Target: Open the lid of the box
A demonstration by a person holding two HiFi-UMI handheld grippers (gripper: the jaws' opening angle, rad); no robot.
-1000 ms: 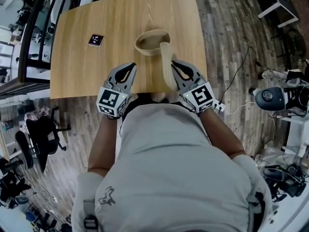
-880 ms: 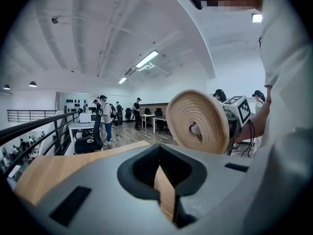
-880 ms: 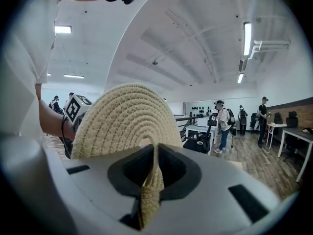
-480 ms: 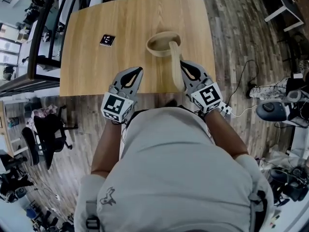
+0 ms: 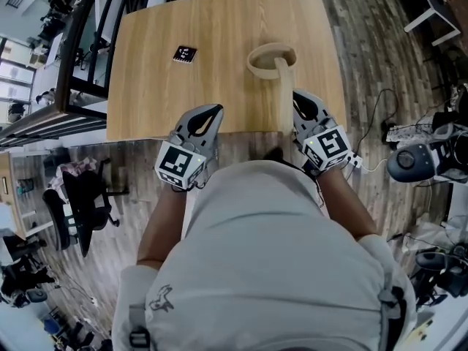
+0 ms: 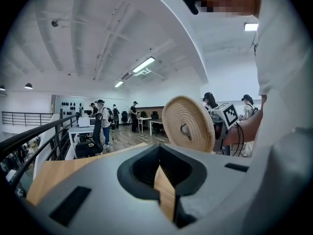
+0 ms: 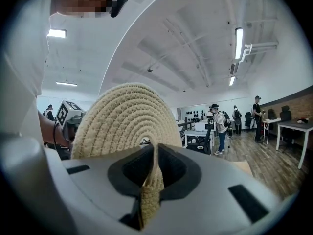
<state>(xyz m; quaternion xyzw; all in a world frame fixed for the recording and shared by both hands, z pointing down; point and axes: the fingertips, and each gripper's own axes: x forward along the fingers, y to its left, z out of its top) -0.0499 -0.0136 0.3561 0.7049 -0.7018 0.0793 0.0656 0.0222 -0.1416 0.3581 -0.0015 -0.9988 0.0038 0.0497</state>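
My right tongs (image 7: 153,155) are clamped on the rim of the round woven rope lid (image 5: 284,101). It's standing on edge, off the woven box (image 5: 257,55), on my side of it. The box sits open on the bench (image 5: 157,86). My left tongs (image 6: 160,164) are closed with nothing in them, left of the box. 1 square marker tag (image 5: 186,54) lies farther left of the box.

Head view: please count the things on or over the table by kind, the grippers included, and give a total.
Woven box: 1
Woven lid: 1
Marker card: 1
Grippers, left gripper and right gripper: 2
Total: 5
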